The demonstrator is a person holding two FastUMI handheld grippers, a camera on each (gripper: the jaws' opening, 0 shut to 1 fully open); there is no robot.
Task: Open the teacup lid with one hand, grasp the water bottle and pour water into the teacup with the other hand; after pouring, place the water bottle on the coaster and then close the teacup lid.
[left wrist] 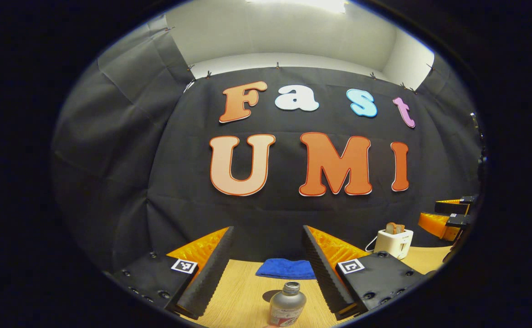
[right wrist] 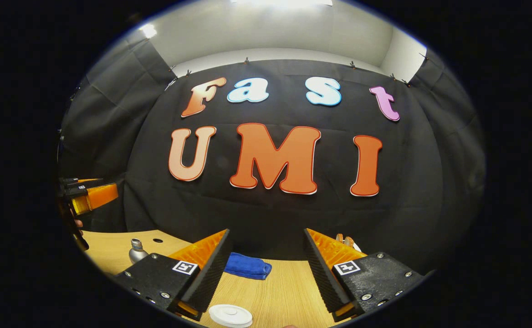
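The water bottle (left wrist: 287, 304) stands upright on the counter (left wrist: 243, 296) at six o'clock between the left gripper (left wrist: 267, 269)'s wide-open jaws. The right gripper (right wrist: 266, 273), jaws likewise spread and empty, has the white teacup lid (right wrist: 230, 315) low at seven o'clock. By my reckoning the left is nearer the bottle.

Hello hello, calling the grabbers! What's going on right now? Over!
Left gripper open, lined up over the water bottle. Right gripper open, above the white lid. Blue cloth lies behind the bottle, not blocking. Over.
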